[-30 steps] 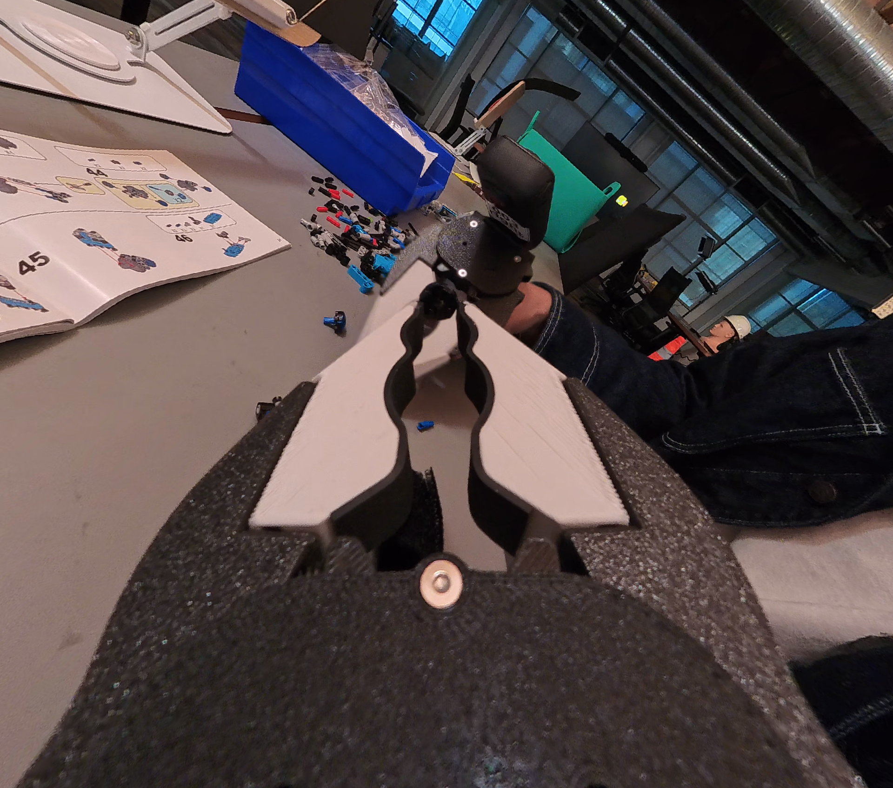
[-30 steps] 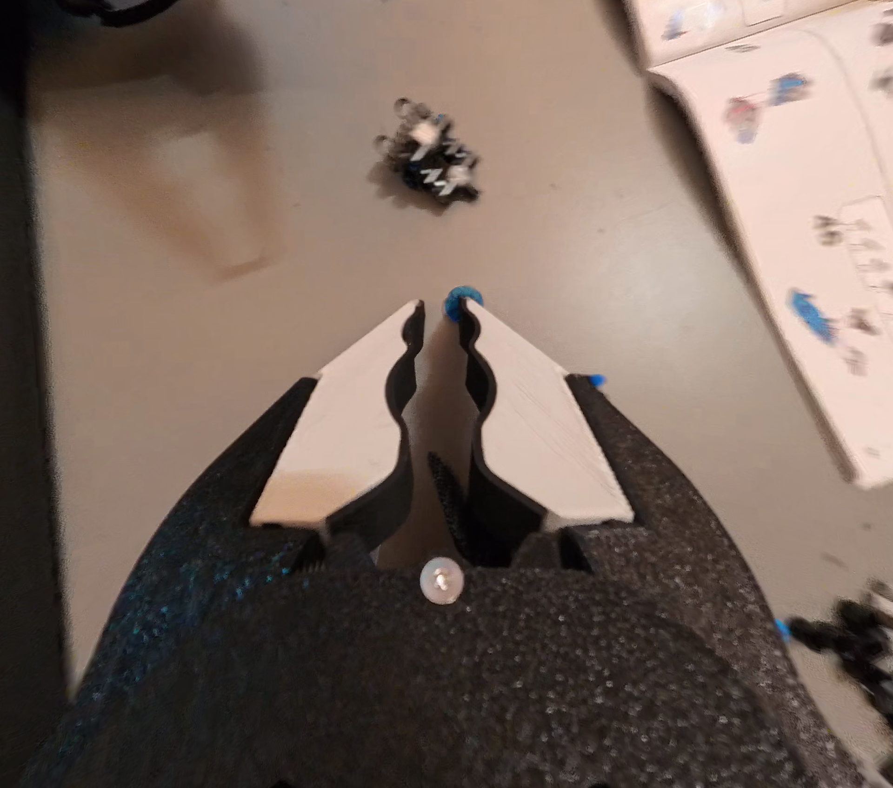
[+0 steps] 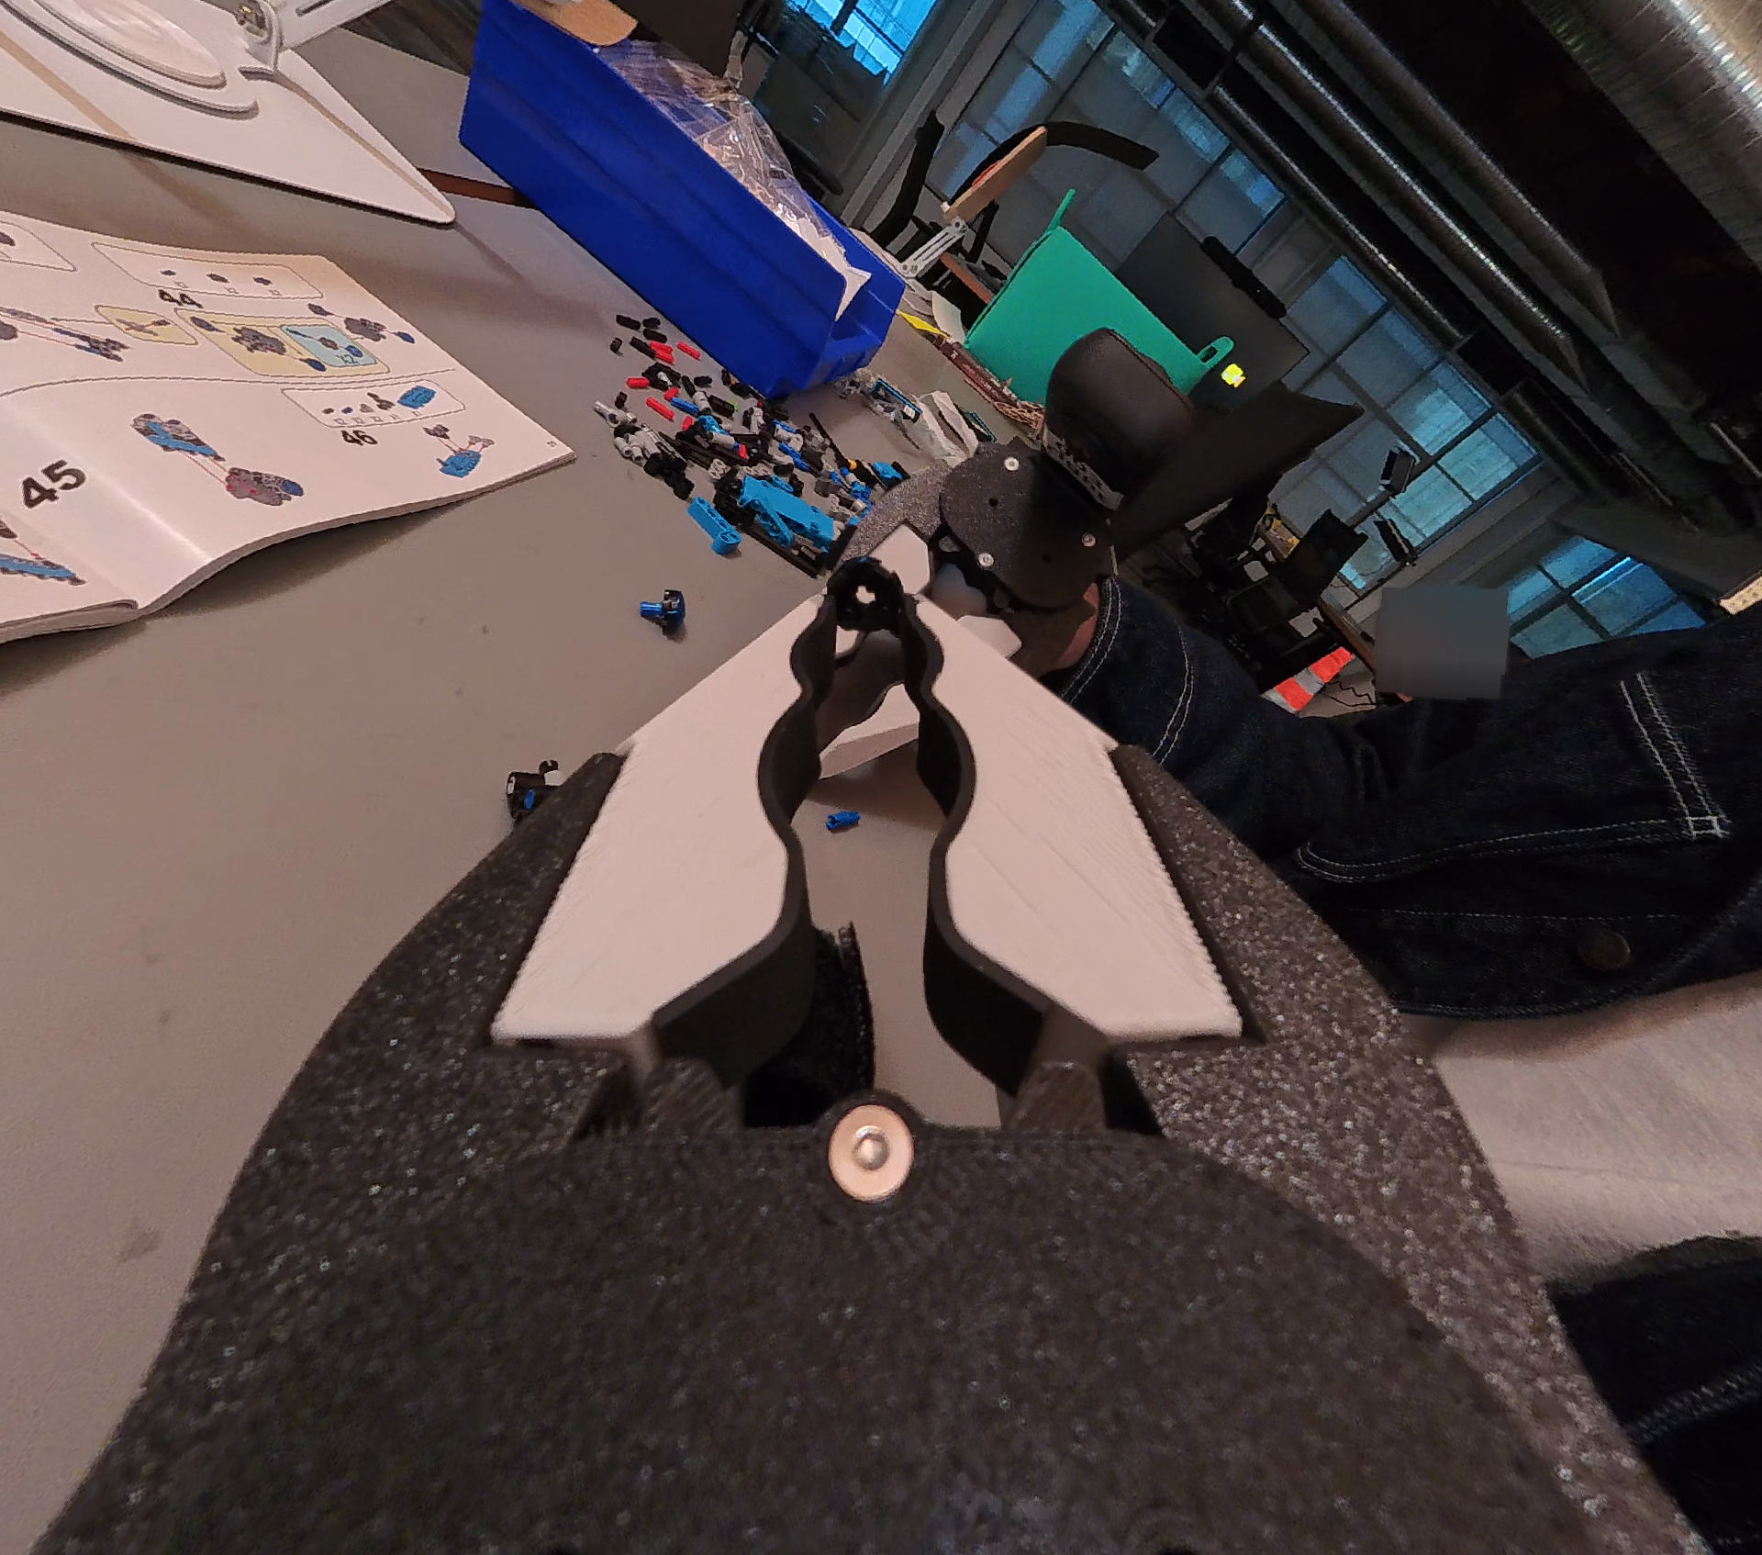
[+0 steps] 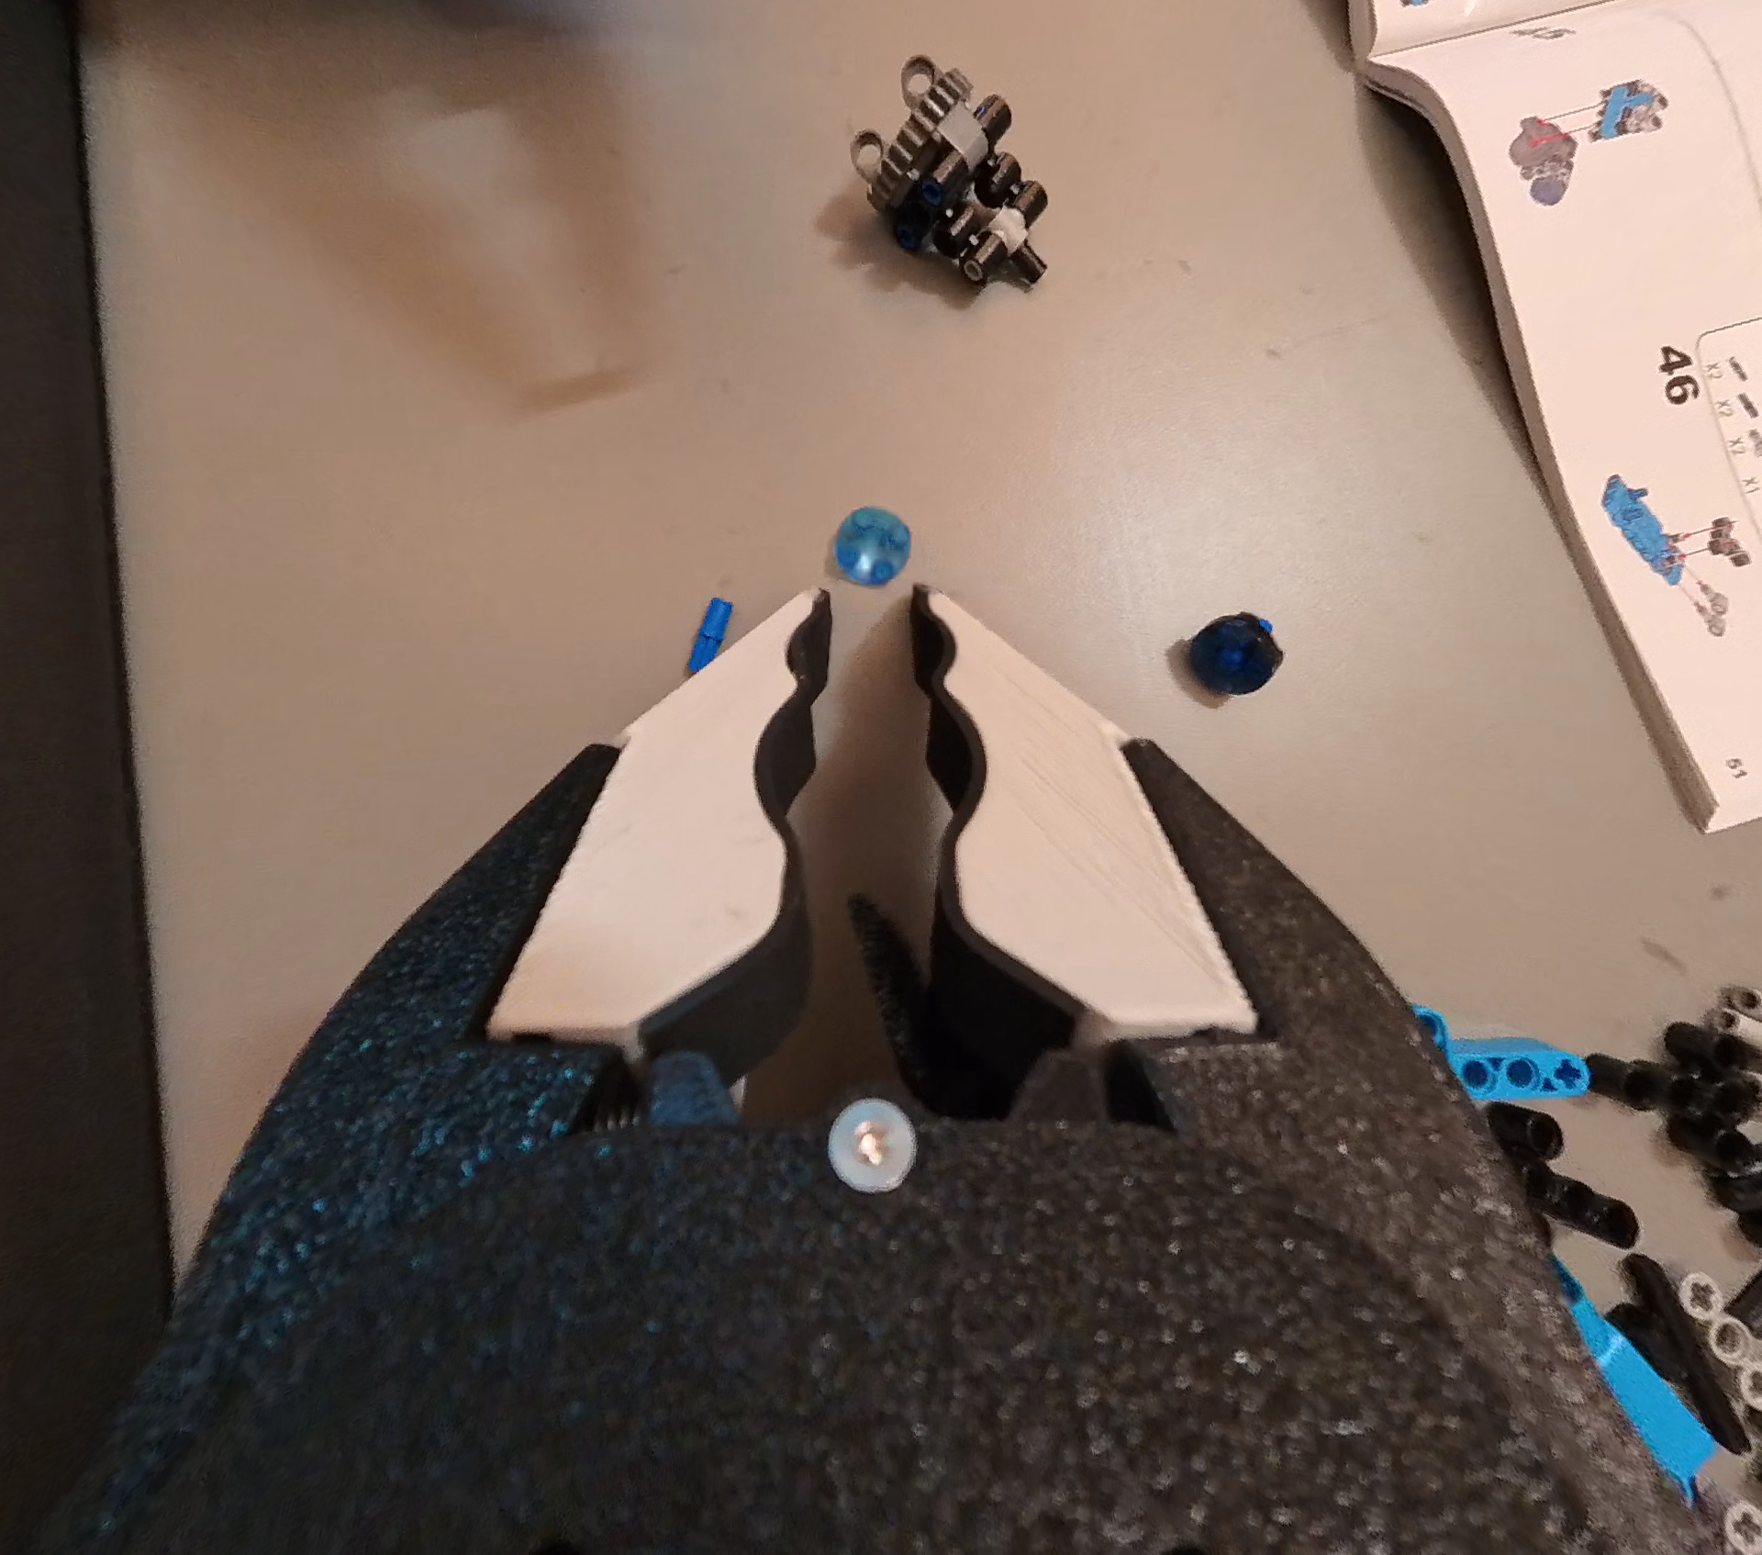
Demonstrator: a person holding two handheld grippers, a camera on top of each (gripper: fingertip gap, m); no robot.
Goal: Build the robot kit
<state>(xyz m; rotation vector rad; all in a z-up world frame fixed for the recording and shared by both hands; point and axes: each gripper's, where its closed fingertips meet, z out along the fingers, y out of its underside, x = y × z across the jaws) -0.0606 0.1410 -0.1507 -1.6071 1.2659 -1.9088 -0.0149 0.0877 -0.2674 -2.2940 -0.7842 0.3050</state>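
Observation:
My left gripper (image 3: 866, 605) is shut on a small black ring-shaped piece (image 3: 864, 592) and holds it above the grey table (image 3: 286, 842). My right gripper (image 4: 870, 603) is open by a narrow gap and empty, low over the table. A pale blue translucent round piece (image 4: 872, 546) lies just beyond its tips, apart from them. A dark blue round piece (image 4: 1235, 654) lies to the right and a small blue pin (image 4: 710, 632) to the left. A black gear assembly (image 4: 953, 174) sits farther ahead. The right gripper also shows in the left wrist view (image 3: 1030, 527), close behind the held piece.
An open instruction booklet (image 3: 238, 412) (image 4: 1573, 269) lies on the table. A pile of loose black, blue and red pieces (image 3: 744, 460) sits in front of a blue bin (image 3: 667, 203). A white lamp base (image 3: 191, 60) stands behind. A dark denim sleeve (image 3: 1430, 794) rests at the right. Tip to tip, the grippers are about 15 cm apart.
My right gripper has drawn back from the pale blue round piece, which was between its tips and now lies beyond them. The left gripper still holds the black piece.

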